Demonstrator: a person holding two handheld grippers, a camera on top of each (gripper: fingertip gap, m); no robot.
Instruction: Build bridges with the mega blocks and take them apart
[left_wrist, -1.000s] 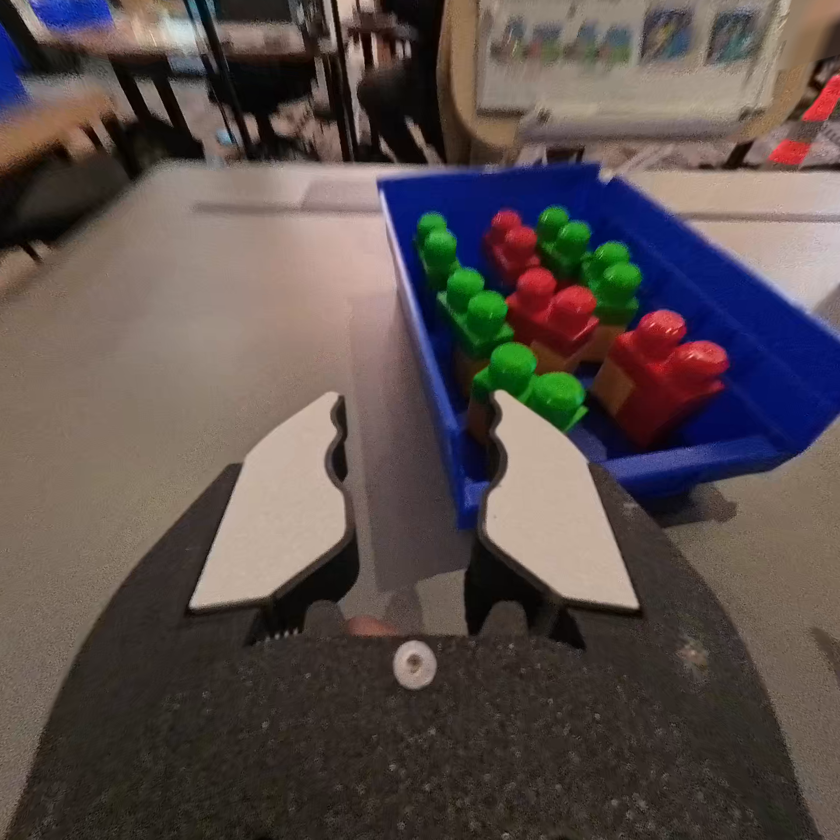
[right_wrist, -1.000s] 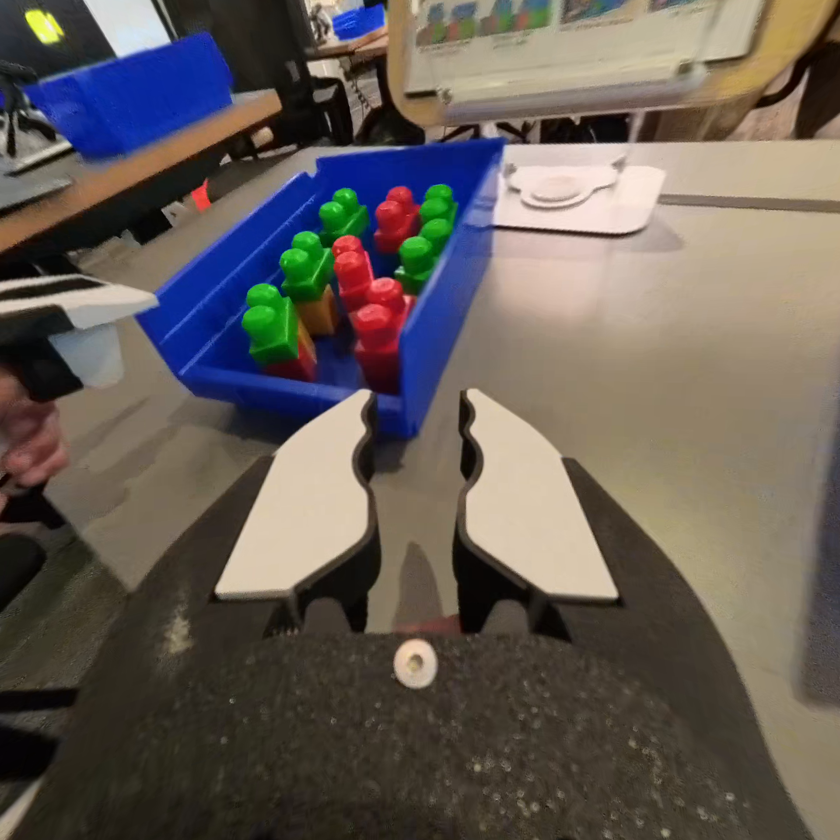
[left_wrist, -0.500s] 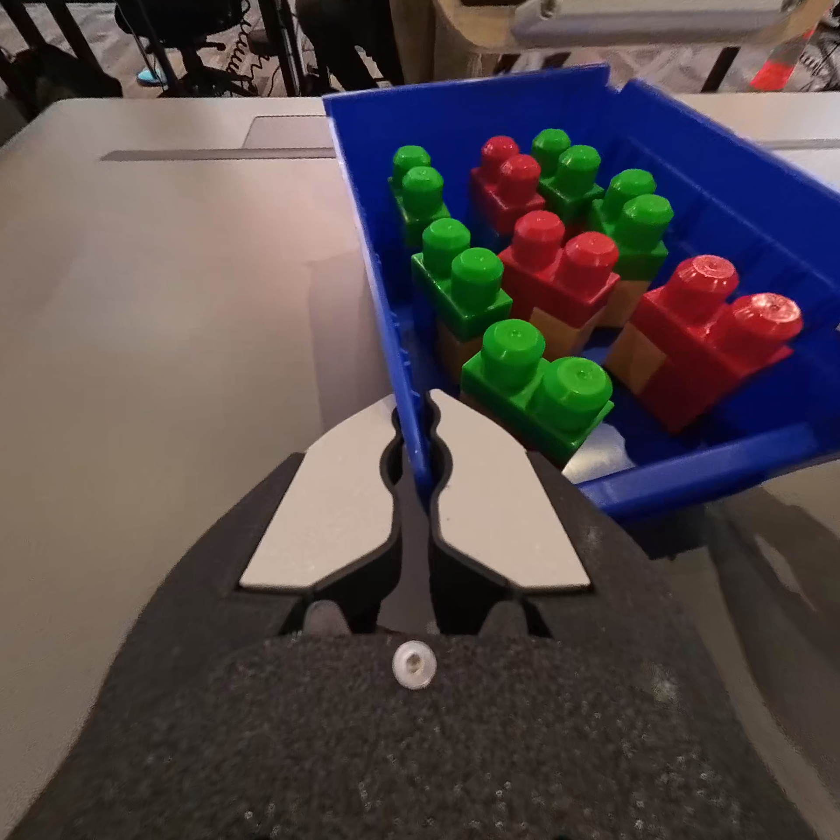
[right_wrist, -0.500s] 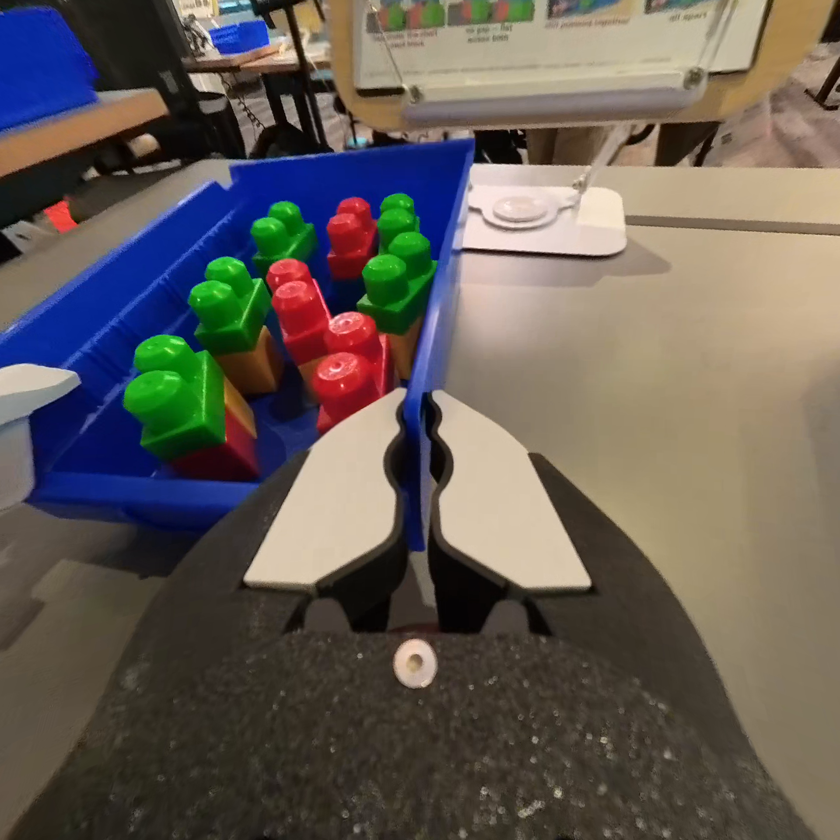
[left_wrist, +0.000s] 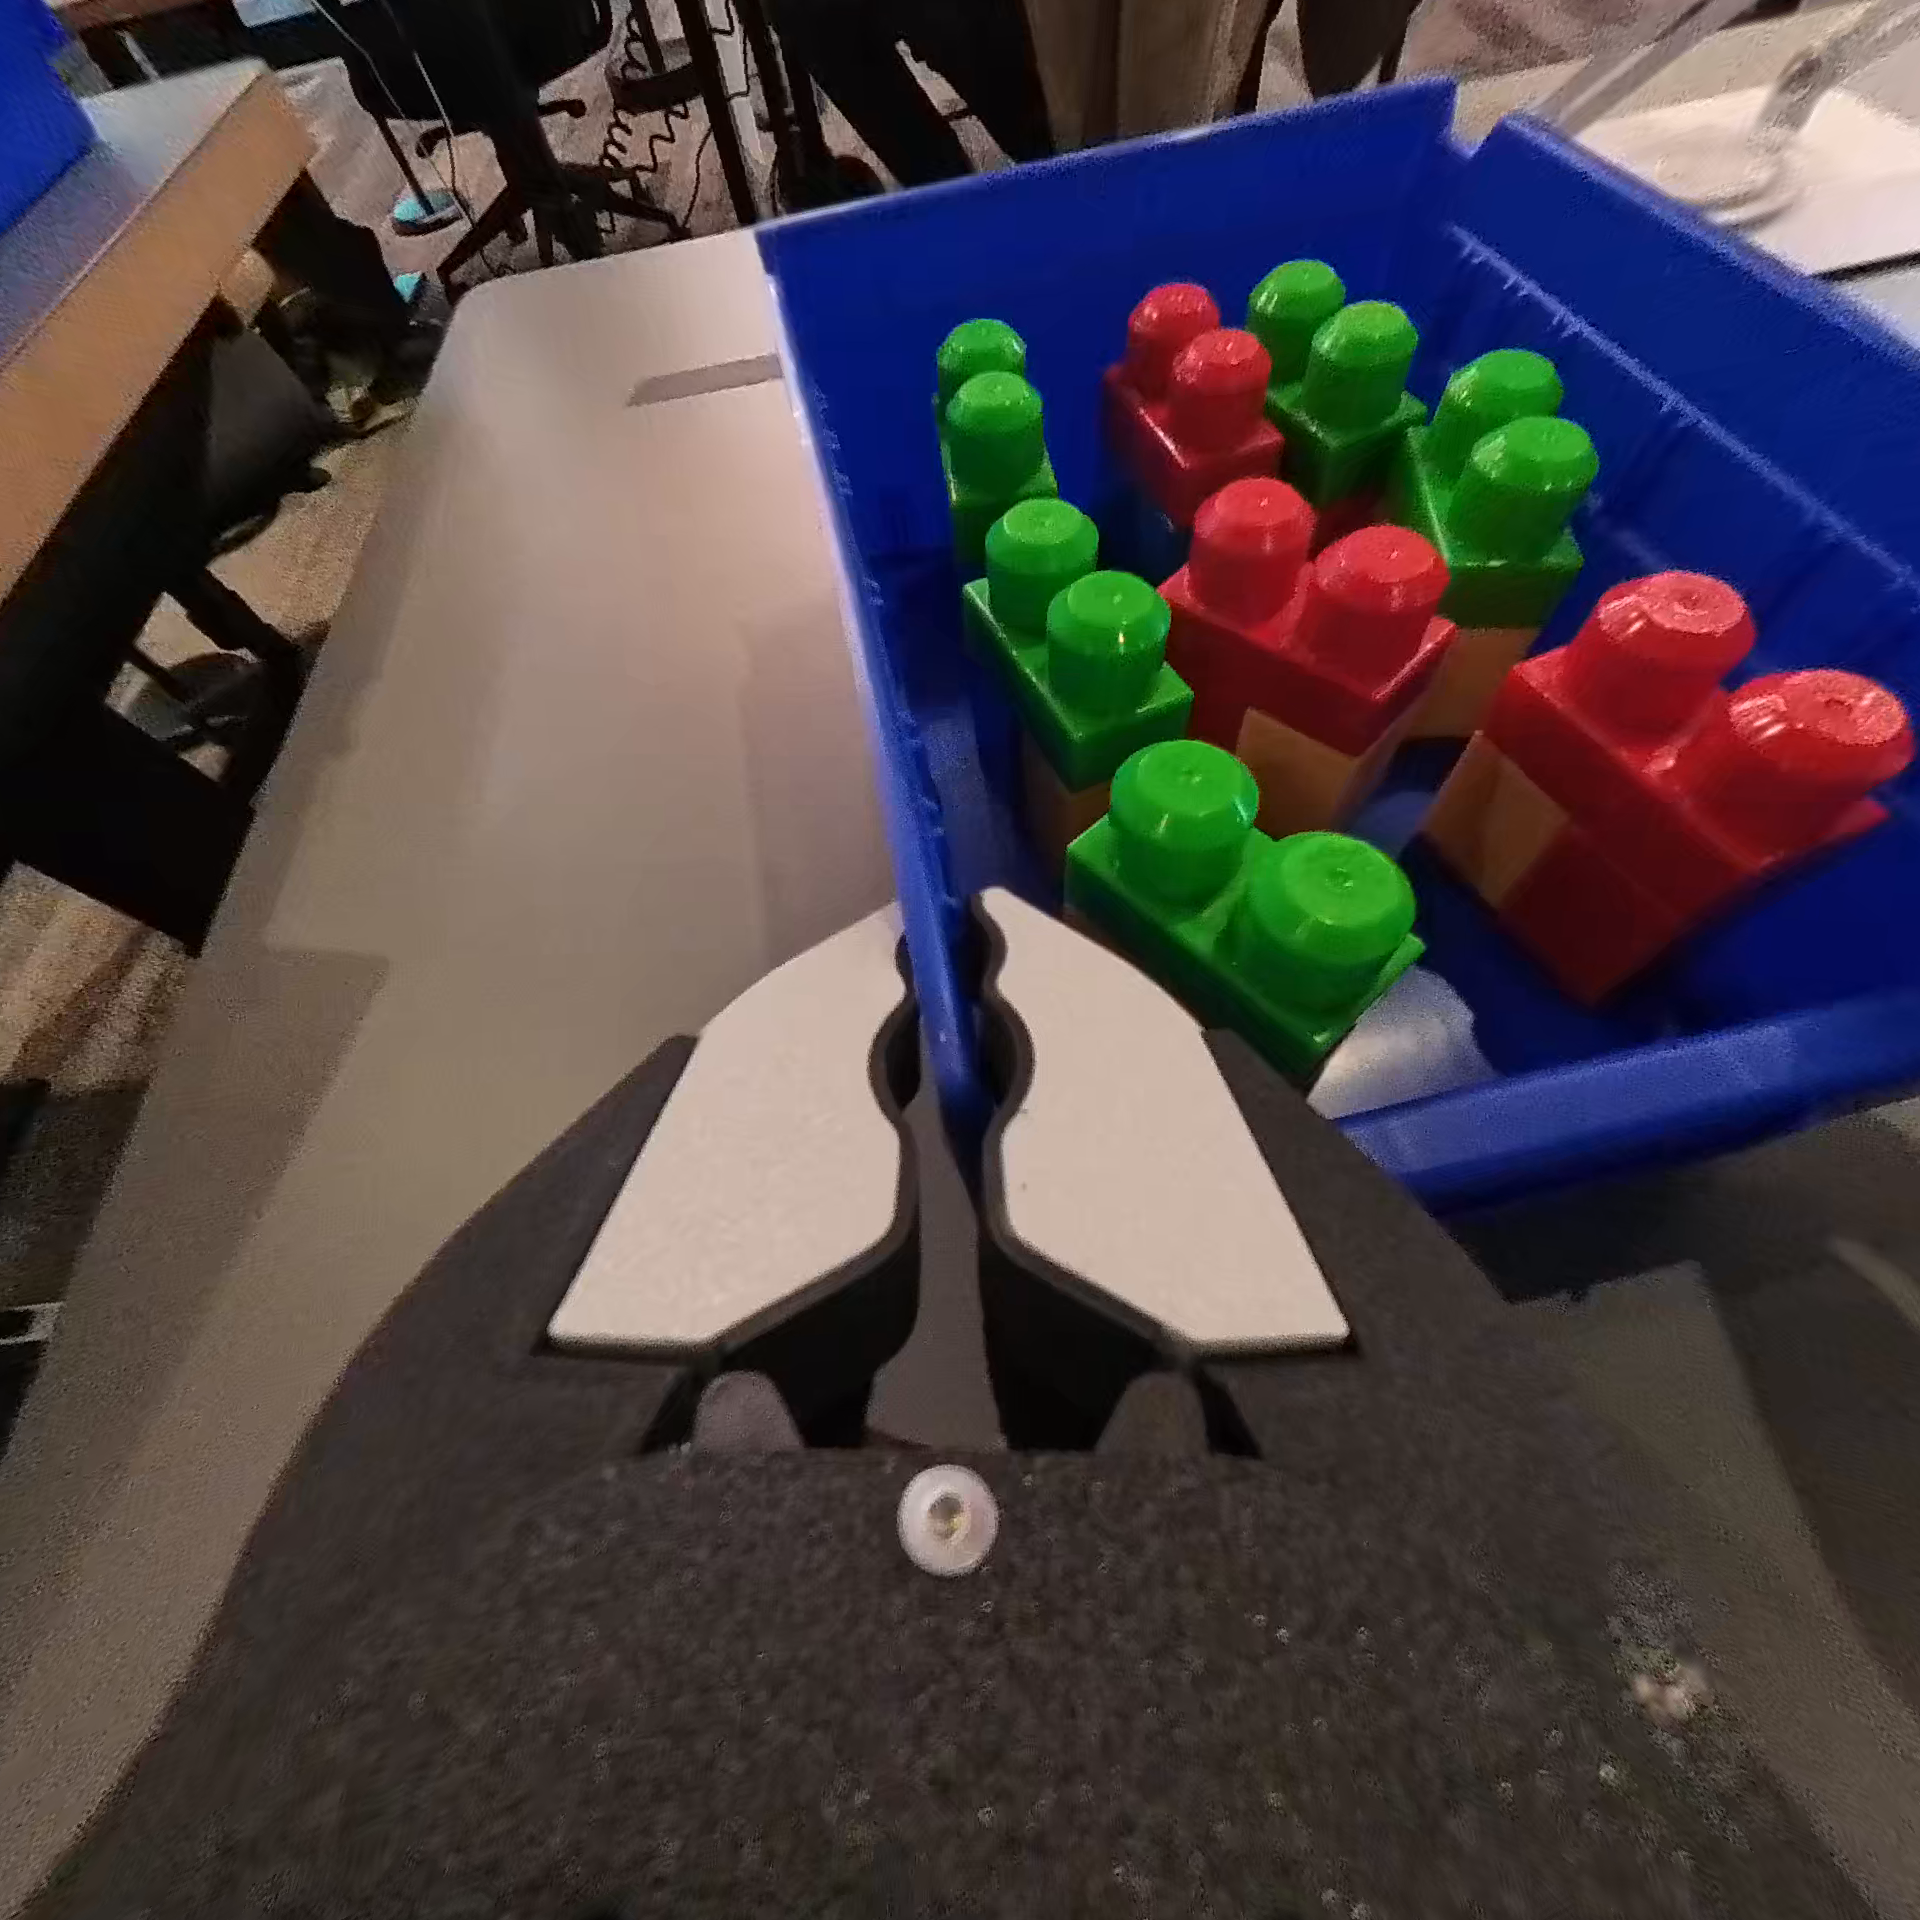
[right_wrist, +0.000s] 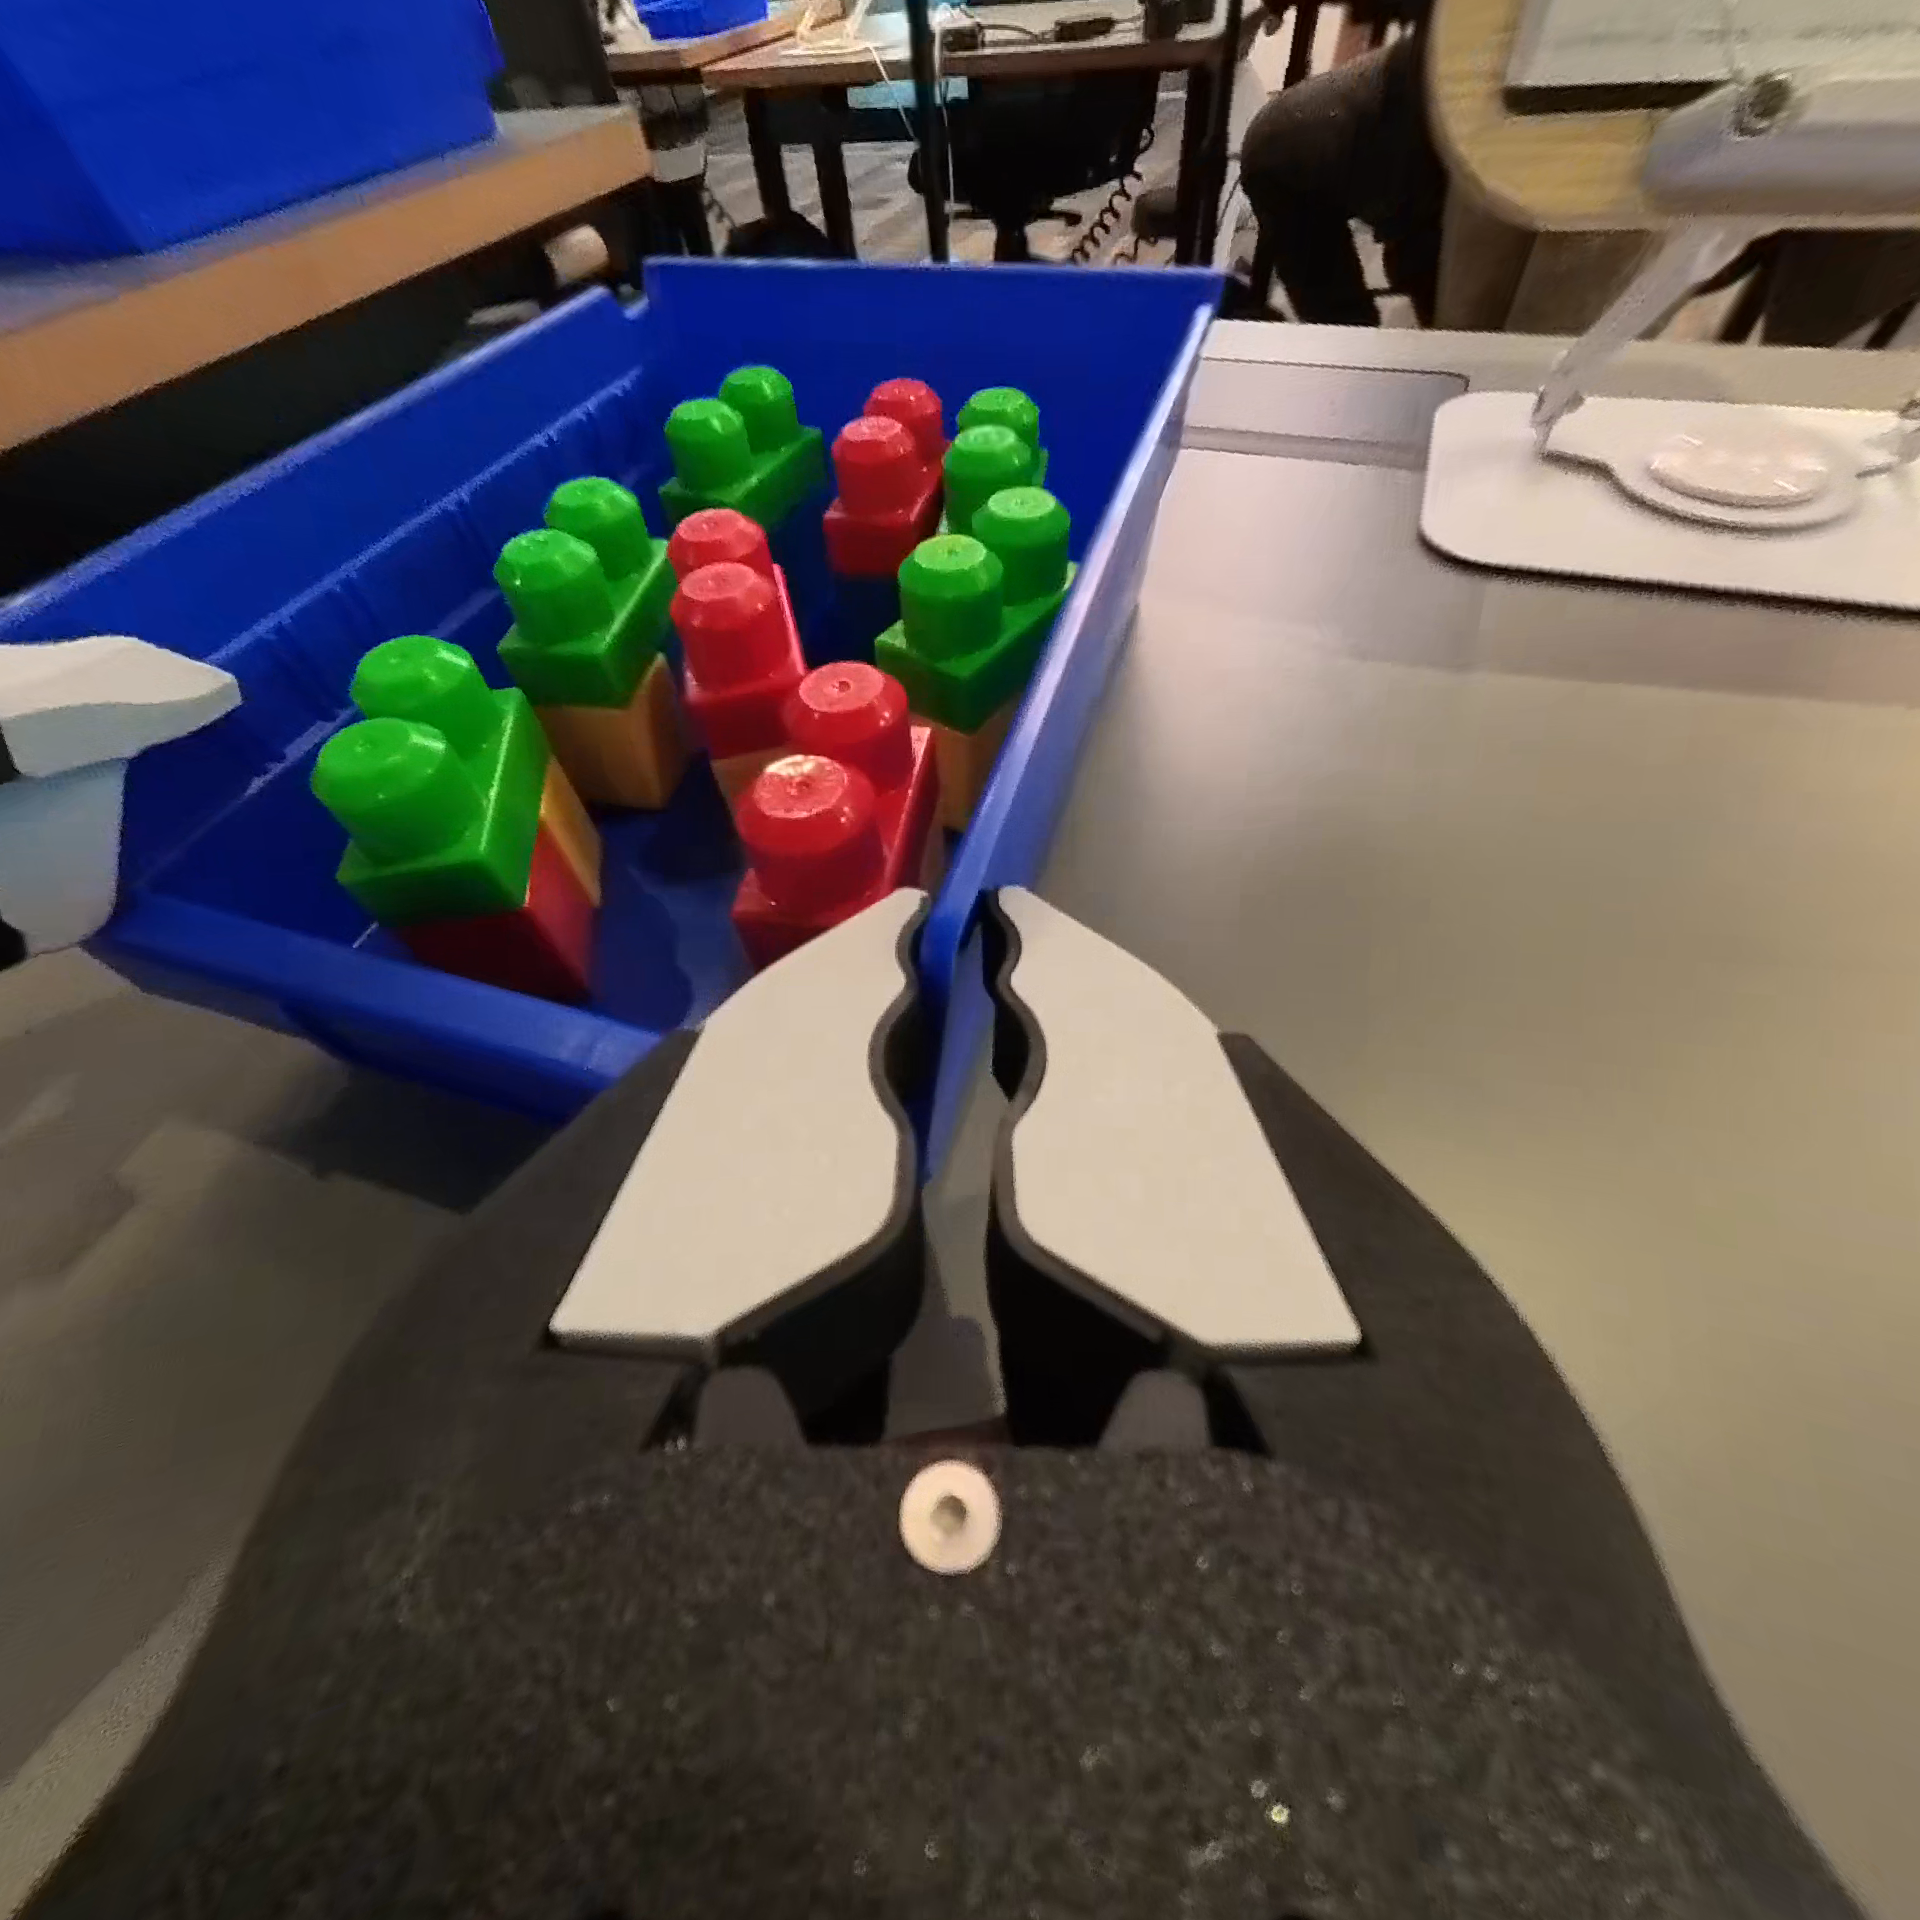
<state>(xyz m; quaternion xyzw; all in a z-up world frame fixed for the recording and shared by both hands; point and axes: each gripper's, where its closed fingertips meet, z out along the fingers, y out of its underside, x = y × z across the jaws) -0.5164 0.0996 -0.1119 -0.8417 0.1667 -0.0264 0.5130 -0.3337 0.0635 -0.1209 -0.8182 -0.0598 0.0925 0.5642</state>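
A: While the left gripper (left_wrist: 940, 920) sat at the lower centre of its own view, what was between its two pale fingers?

B: One long wall of the blue bin (left_wrist: 1683, 343) was there. The jaws were closed on this wall, one finger outside over the grey table (left_wrist: 582, 707), one finger inside the bin.

A: And to the right of it in that frame?

B: The mega blocks (left_wrist: 1236, 894) stood inside the bin, upright, in small stacks. Green ones were on the left side, red ones (left_wrist: 1683, 727) in the middle and right. Some had an orange block under them. The nearest green block was just beside the inner finger.

A: What did the right wrist view show, from the left edge?

B: At the middle left edge, the pale tip of the left gripper (right_wrist: 94, 707) was at the bin's (right_wrist: 343, 540) other long wall. Then came the green stacks (right_wrist: 436, 790), then the red ones (right_wrist: 821, 821), then more green near the right wall.

A: And the right gripper (right_wrist: 956, 914)?

B: It was at the lower centre. Its jaws were clamped on the bin's right long wall, near the front corner. The nearest red block was just beside the inner finger.

A: Further right?

B: Bare table (right_wrist: 1455, 883), and in the upper right a flat white stand base (right_wrist: 1683, 509).
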